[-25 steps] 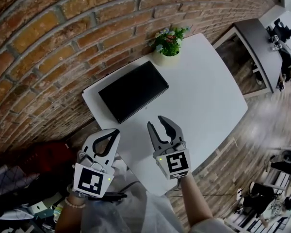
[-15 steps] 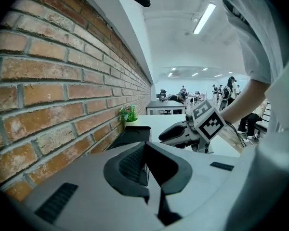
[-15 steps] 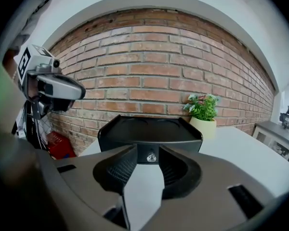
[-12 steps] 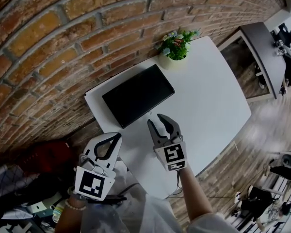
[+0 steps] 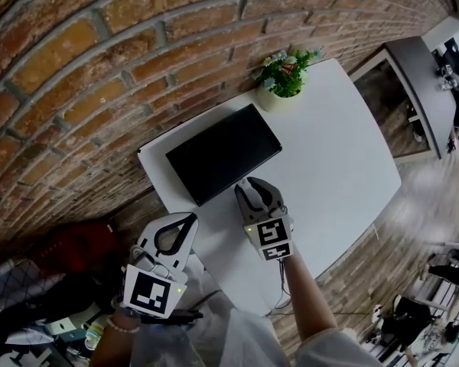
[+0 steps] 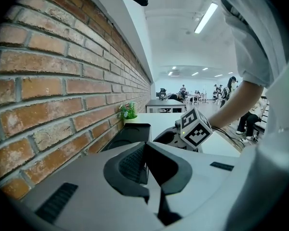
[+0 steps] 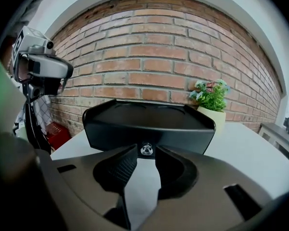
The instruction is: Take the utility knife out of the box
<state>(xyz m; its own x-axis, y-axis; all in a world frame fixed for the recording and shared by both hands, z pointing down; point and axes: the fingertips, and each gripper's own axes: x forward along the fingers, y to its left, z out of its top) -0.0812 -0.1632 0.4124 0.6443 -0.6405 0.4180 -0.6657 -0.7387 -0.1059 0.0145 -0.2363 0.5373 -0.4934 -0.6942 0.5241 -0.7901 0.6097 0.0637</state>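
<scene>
Step in hand, by the look of it: opening the box (image 5: 223, 153) w/ the right gripper (image 5: 252, 186). Lid shut, utility knife not in sight, presumably inside. Box flat on the desk (image 5: 329, 151), by the edge along the brick wall, toward the near corner. Potted plant (image 5: 285, 73) farther along the same edge, apart from box.

To do it well: line up square on the small silver latch knob (image 7: 146, 149) at mid front of box. Keep approach low & slow. Pinch only the knob, not the lid rim, then pull gently to avoid skidding the box toward the wall. Prob. worth steadying box w/ left gripper (image 6: 146, 146) against sliding.

Right gripper: parted only a little, narrow gap, nothing gripped. Knob just past the tips, in line w/ the gap; can't tell any contact.

Left gripper: clenched tight, empty, by the desk's near corner, short of box.
</scene>
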